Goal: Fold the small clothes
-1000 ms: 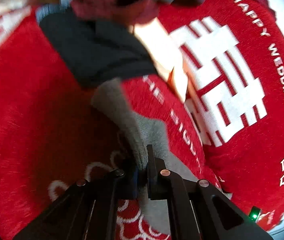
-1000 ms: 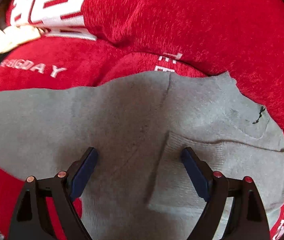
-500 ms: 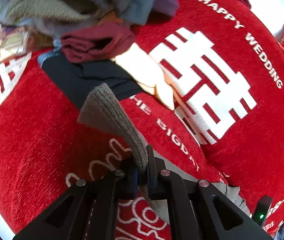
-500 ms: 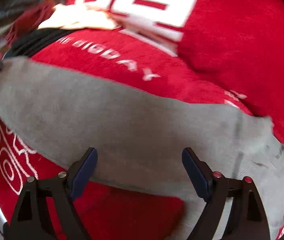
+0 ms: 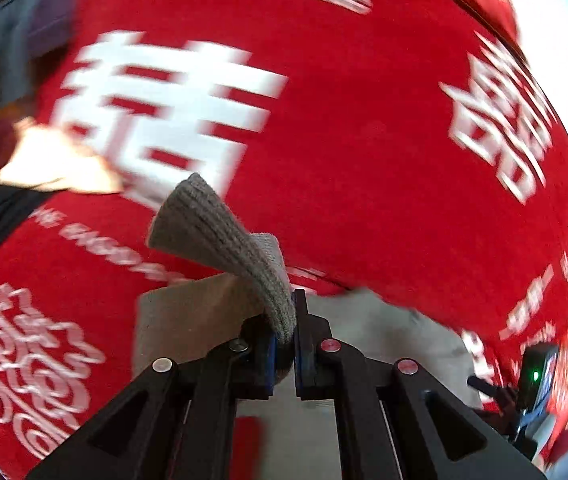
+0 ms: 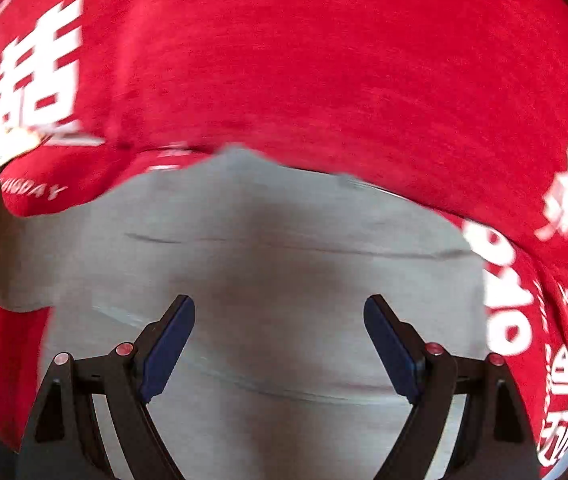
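Left wrist view: our left gripper [image 5: 284,340] clamps the grey knit garment's ribbed cuff [image 5: 223,236], lifted ahead. Right gripper [image 6: 279,344] gapes empty above the garment's body [image 6: 267,248]; we judge the unpinned cloth may drag and crease.

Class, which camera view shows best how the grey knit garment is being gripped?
The left wrist view: the left hand-held gripper is shut on the grey knit garment's ribbed edge. The right wrist view shows only the garment's flat body under the open right hand-held gripper.
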`<state>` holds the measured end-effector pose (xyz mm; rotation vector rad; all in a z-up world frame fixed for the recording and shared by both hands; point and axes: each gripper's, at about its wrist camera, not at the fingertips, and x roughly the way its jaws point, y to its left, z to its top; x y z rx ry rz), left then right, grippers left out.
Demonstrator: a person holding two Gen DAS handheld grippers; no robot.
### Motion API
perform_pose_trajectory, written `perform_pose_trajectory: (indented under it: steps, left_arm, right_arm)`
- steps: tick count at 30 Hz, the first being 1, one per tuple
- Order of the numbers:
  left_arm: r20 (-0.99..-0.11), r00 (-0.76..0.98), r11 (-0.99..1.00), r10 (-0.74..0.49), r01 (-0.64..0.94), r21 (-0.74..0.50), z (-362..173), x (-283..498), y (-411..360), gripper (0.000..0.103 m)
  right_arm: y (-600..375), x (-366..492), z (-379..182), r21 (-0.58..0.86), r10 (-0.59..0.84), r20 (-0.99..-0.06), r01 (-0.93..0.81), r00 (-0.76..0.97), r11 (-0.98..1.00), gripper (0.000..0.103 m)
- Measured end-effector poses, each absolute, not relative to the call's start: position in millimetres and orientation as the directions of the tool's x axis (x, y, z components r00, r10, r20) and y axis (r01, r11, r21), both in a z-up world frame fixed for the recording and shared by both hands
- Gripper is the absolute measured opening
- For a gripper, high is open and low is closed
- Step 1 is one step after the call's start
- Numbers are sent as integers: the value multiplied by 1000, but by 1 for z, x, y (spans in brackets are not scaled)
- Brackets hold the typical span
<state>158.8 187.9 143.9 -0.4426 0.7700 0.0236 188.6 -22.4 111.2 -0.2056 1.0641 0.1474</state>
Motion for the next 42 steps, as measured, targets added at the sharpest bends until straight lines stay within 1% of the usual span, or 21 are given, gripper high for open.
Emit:
perform_pose_trajectory:
  steps: [1, 3, 6, 7, 9, 11, 14, 17, 22, 23, 24, 25, 26, 27, 29, 30, 33, 36, 39, 42]
  left_arm:
    - [-685, 711, 924, -159, -136, -356, 148, 168, 154, 7]
    - [-695, 695, 941, -184, -81, -330, 151, 178, 111, 7]
    - [-725, 651, 956, -226, 4, -294, 144, 195, 34, 7]
    - [-742, 628, 961, -233, 32, -274, 135, 201, 2, 7]
    - [-769, 597, 968, -228, 59, -242, 118, 207, -38, 7]
    - [-805, 542, 969, -241, 84, -233, 91, 215, -80, 7]
    - [-844, 489, 975, -221, 86, -206, 58, 224, -119, 7]
    - [-872, 448, 980, -199, 82, -182, 34, 227, -142, 7]
    - [-884, 430, 983, -184, 97, -157, 21, 224, -150, 7]
    - [-885, 427, 983, -183, 104, -153, 21, 223, -150, 9]
    - [-887, 423, 982, -186, 112, -152, 22, 222, -149, 25]
    - [-886, 404, 973, -228, 137, -188, 24, 222, -150, 41]
    - [-884, 392, 966, -253, 146, -212, 26, 221, -150, 78]
    - [-880, 404, 967, -251, 138, -212, 31, 218, -151, 95]
    - [-855, 452, 967, -254, 147, -210, 44, 209, -147, 95]
    - [-849, 440, 955, -294, 180, -237, 50, 206, -145, 95]
    - [-830, 397, 919, -392, 214, -332, 62, 197, -127, 95]
    - [-805, 427, 911, -412, 189, -366, 75, 186, -92, 95]
    - [-820, 468, 942, -329, 105, -319, 73, 190, -56, 95]
    - [-867, 459, 971, -194, -35, -236, 58, 202, -18, 95]
  right_arm:
    - [-34, 188, 113, -95, 16, -877, -206, 480, 974, 89]
    - [-70, 186, 115, -93, 4, -875, -176, 485, 980, 89]
    - [-122, 181, 111, -72, 3, -875, -136, 484, 988, 89]
    - [-134, 179, 108, -64, 3, -877, -123, 481, 990, 89]
    - [-163, 175, 100, -37, 12, -882, -94, 470, 995, 89]
    - [-184, 173, 90, -12, 19, -890, -66, 456, 998, 89]
    - [-211, 168, 74, 21, 31, -899, -27, 437, 999, 89]
    - [-230, 165, 65, 60, 56, -898, -4, 436, 998, 89]
    - [-253, 165, 57, 133, 112, -890, 16, 443, 991, 89]
    - [-255, 166, 57, 145, 122, -887, 18, 445, 989, 89]
    - [-256, 166, 57, 154, 129, -885, 20, 447, 988, 89]
    - [-256, 166, 58, 157, 132, -884, 19, 449, 987, 89]
    - [-256, 167, 58, 158, 132, -883, 20, 451, 987, 89]
    - [-257, 167, 59, 160, 131, -880, 26, 456, 987, 89]
    - [-261, 166, 63, 179, 142, -875, 36, 464, 983, 89]
    - [-264, 164, 65, 199, 157, -868, 40, 470, 979, 89]
    - [-263, 164, 69, 221, 186, -860, 18, 476, 975, 89]
    - [-258, 164, 75, 223, 207, -847, -26, 490, 974, 89]
    - [-248, 170, 79, 248, 248, -831, -68, 499, 966, 89]
    - [-227, 184, 85, 228, 263, -822, -130, 505, 965, 87]
